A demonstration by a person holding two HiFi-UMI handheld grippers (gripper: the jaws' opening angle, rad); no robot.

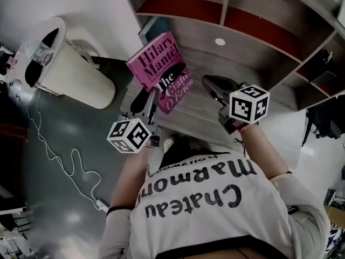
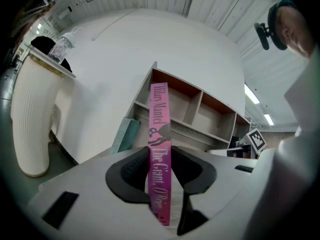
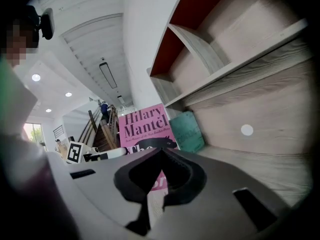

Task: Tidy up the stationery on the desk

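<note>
A pink paperback (image 1: 159,58), Hilary Mantel's "The Giant, O'Brien", stands tilted above the wooden desk (image 1: 199,120). My left gripper (image 1: 148,99) is shut on its lower edge. In the left gripper view the pink spine (image 2: 160,119) runs upright between the jaws of the left gripper (image 2: 160,171). My right gripper (image 1: 213,85) hangs to the right of the book, apart from it, its jaws shut on nothing. The right gripper view shows the book's cover (image 3: 142,126) beyond the right gripper (image 3: 161,155).
A teal book (image 1: 148,28) leans at the desk's back left, also the teal book (image 3: 189,131) beside the pink one. Open shelves (image 1: 253,20) rise behind the desk. A white ribbed bin (image 1: 73,74) and a white cable (image 1: 59,158) are on the floor at left.
</note>
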